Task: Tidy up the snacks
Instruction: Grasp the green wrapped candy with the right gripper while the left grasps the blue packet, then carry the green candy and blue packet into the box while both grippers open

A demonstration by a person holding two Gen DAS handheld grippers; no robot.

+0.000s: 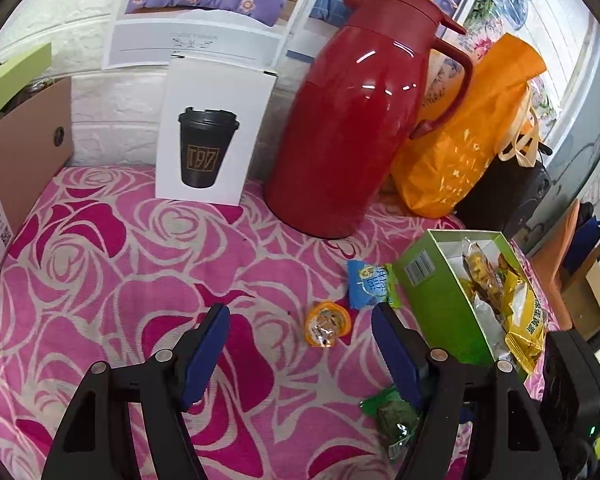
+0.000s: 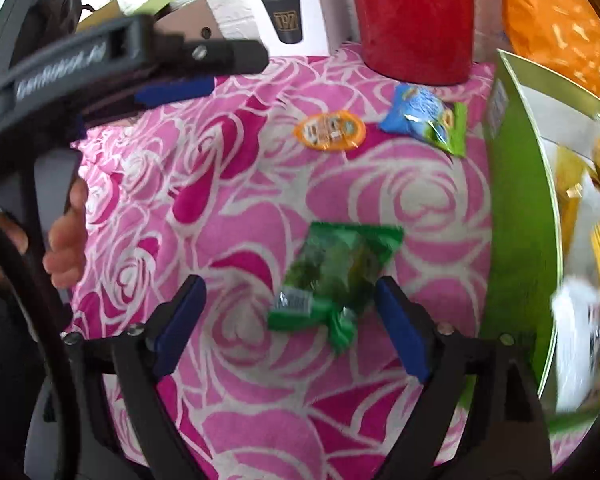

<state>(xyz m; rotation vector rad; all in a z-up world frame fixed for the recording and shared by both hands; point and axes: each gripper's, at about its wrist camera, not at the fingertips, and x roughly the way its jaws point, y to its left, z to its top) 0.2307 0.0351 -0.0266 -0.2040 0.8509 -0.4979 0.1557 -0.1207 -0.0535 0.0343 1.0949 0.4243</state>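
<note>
The crinkly green foil snack packet [image 2: 334,276] lies flat on the pink rose-patterned cloth [image 2: 400,184] of the worktop, between the spread blue-padded fingers of the right gripper [image 2: 290,320], closer to the right-hand pad and partly ahead of the tips. Those fingers are released and grasp nothing. In the left wrist view the same packet [image 1: 392,412] sits under the right-hand pad of the left gripper [image 1: 300,350], whose fingers are likewise released and empty.

Ahead of both pairs of fingers lie a small orange oval jelly cup [image 2: 330,130] and, just beside it, a blue-and-green plastic snack pouch [image 2: 426,118]. To the right stands the open green cardboard box [image 2: 516,208], already holding yellow snack bags [image 1: 524,320].

The likely trouble: the packet is thin and slippery, so closing on it off-centre could pinch only a corner or gather the cloth with it. Both grippers are near the same packet and could collide. The right view is blurred, so exact contact cannot be told.

The box wall is just beside the right-hand pad, leaving little room that way; open cloth lies to the left. A tall glossy red thermos jug [image 1: 364,112] stands well ahead.
</note>
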